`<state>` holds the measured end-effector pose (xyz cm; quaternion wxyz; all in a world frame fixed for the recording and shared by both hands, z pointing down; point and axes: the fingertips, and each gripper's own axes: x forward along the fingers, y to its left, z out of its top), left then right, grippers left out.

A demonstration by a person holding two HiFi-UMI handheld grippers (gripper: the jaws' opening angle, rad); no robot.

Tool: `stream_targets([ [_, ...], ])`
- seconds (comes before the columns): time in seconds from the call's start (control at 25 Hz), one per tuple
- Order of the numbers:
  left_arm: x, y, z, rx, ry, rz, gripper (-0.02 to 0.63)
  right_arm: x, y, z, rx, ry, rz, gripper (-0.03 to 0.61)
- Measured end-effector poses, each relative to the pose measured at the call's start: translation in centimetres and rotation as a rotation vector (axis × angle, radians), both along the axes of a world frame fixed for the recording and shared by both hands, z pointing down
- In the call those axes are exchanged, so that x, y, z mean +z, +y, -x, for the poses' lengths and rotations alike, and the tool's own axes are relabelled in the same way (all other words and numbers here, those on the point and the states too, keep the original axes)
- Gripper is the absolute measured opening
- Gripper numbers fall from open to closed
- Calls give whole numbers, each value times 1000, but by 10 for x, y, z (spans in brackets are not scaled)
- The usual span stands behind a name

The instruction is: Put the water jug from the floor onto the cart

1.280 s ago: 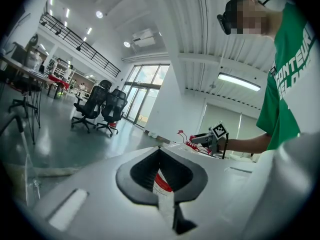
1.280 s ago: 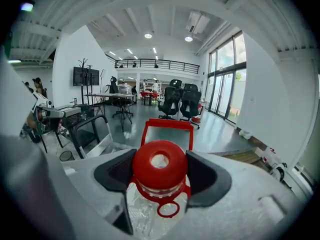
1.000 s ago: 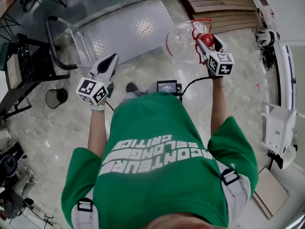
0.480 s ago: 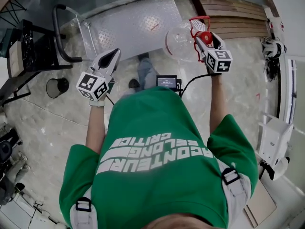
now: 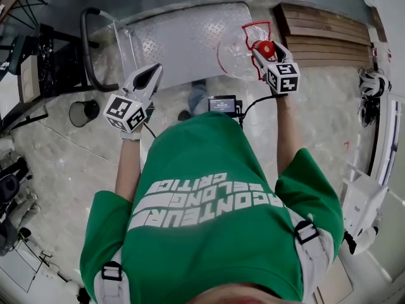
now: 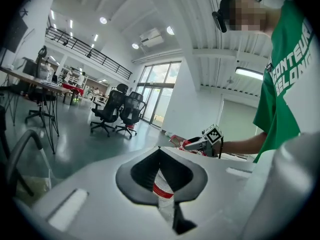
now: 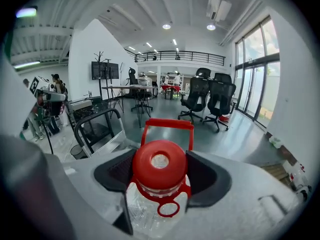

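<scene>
The water jug [image 5: 233,50] is clear plastic with a red cap [image 7: 160,166] and a red carry handle [image 7: 167,125]. My right gripper [image 5: 260,50] is shut on its neck just under the cap and holds it in the air, over the right end of the cart's deck [image 5: 180,33]. The cart is a low diamond-plate platform with a black push bar [image 5: 88,50] at its left end. My left gripper [image 5: 150,75] hovers shut at the deck's near edge with nothing in it. From the left gripper view the right gripper [image 6: 201,142] shows ahead.
A black bin [image 5: 82,113] stands on the floor left of the cart. A dark rack [image 5: 35,68] sits further left. Wooden planks [image 5: 326,33] lie right of the cart. Office chairs [image 7: 207,101] stand far off. White equipment [image 5: 361,198] lines the right wall.
The person has stepped toward the cart. The jug, still held by the right gripper, has moved from beside the cart's right end to over its deck. The left gripper stays shut.
</scene>
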<state>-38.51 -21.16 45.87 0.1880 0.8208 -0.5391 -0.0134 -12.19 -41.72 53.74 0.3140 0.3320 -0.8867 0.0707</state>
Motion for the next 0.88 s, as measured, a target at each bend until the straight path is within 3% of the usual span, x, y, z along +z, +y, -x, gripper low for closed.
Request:
stream_targets([
  [0.88,34,-87,31,-145,34,148,9,123,-101,126,-323,187,145,296],
])
